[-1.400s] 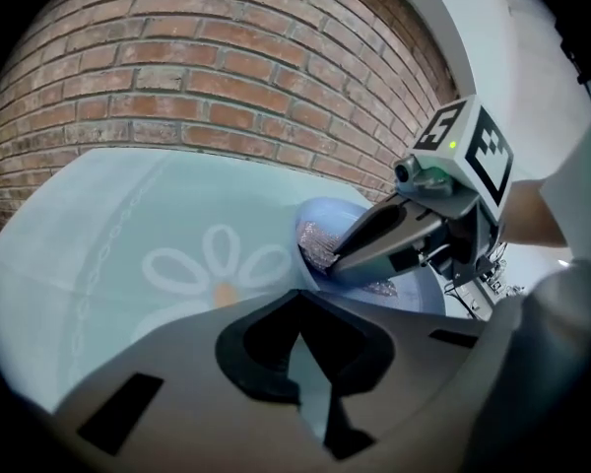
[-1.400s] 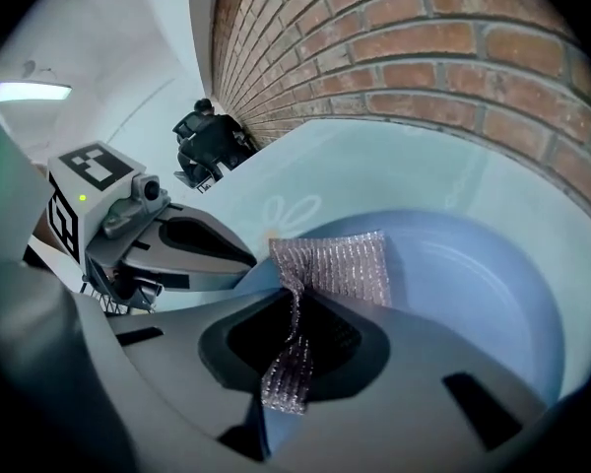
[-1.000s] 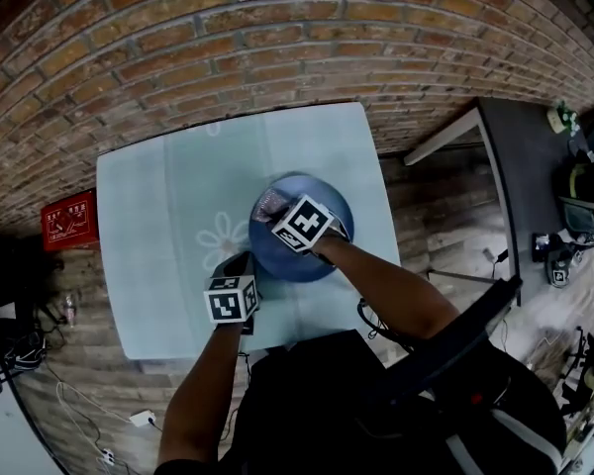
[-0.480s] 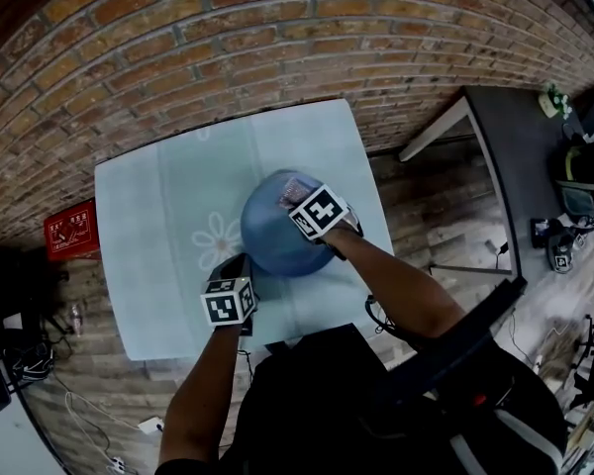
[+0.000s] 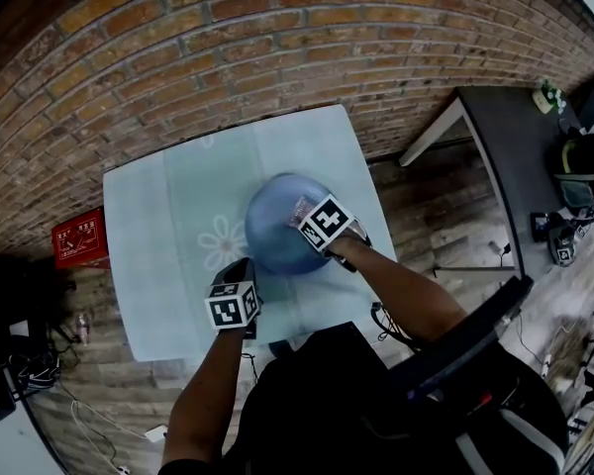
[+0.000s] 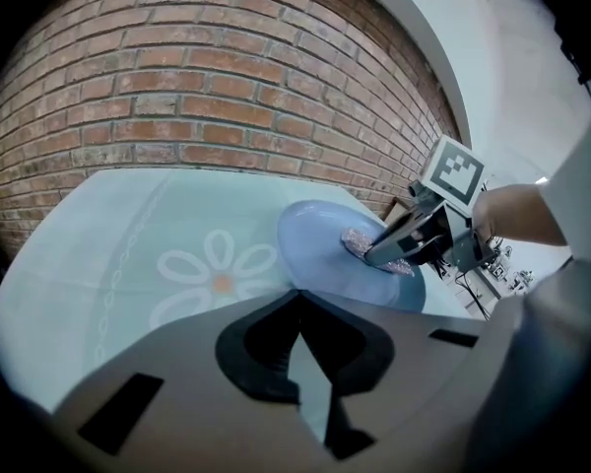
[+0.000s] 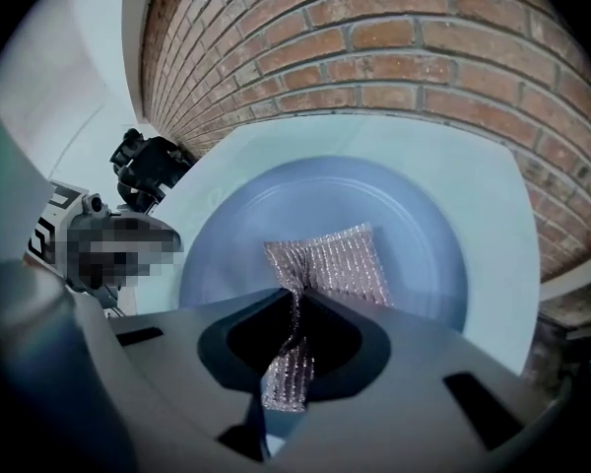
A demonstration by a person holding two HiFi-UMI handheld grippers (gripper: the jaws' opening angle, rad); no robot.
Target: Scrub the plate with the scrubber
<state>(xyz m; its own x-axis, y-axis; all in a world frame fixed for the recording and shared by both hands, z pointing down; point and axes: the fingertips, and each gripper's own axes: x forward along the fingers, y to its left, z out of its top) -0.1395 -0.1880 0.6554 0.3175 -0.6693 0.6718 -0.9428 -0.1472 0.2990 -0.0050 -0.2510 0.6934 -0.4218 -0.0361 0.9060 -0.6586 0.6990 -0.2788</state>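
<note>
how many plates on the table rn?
1. A blue plate sits right of centre on the table, under the right gripper, which is shut on the scrubber. No other plate shows.

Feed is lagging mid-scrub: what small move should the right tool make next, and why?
Probably slide the right tool sideways across the plate, pressing down. It is shut on the scrubber, which lies flat near the plate's middle with bare blue surface all round it.
</note>
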